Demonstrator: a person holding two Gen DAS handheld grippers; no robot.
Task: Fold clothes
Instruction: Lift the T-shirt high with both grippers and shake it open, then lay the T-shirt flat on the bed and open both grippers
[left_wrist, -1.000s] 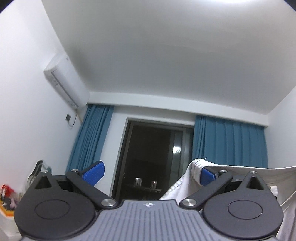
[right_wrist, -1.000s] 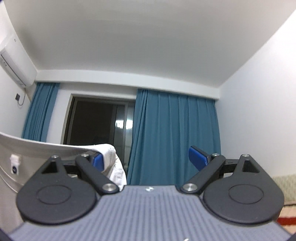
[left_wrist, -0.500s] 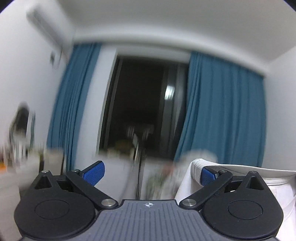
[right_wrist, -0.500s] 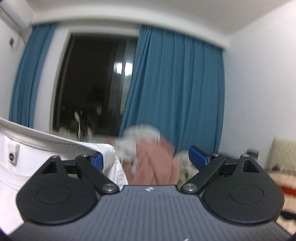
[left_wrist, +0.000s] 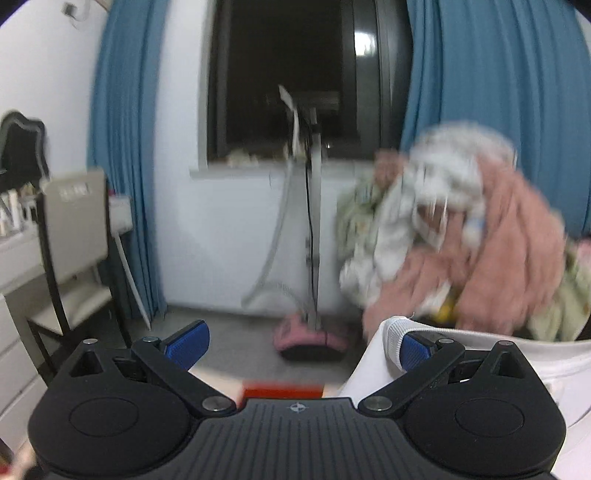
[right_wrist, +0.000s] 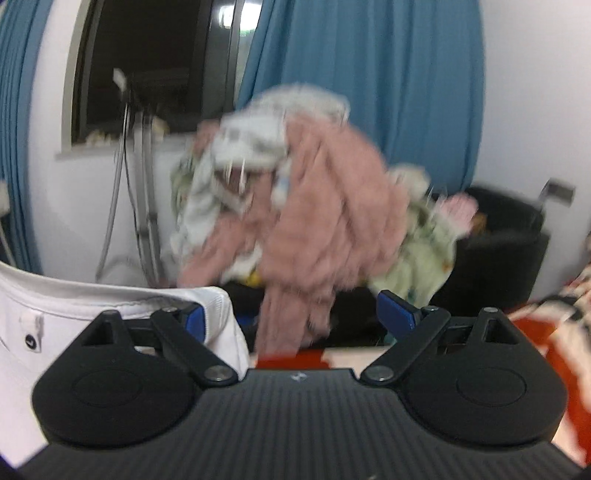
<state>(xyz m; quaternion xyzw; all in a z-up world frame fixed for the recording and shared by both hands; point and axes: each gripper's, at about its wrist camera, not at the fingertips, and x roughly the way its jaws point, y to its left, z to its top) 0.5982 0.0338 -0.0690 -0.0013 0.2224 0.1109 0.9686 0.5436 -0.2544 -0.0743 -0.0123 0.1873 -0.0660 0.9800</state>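
Spanning both views, the white garment (left_wrist: 373, 365) hangs draped over one blue pad each of the left gripper (left_wrist: 299, 341) and right gripper (right_wrist: 297, 317), both jaws spread wide, before a blurred clothes heap (right_wrist: 306, 206).

Left gripper (left_wrist: 301, 341) fingers spread wide, right gripper (right_wrist: 295, 314) likewise, both seemingly level

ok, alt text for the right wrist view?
White garment draped over the right gripper's left blue finger pad, fingers spread wide. Behind, blurred, a pile of pink and pale clothes before blue curtains and a dark window.
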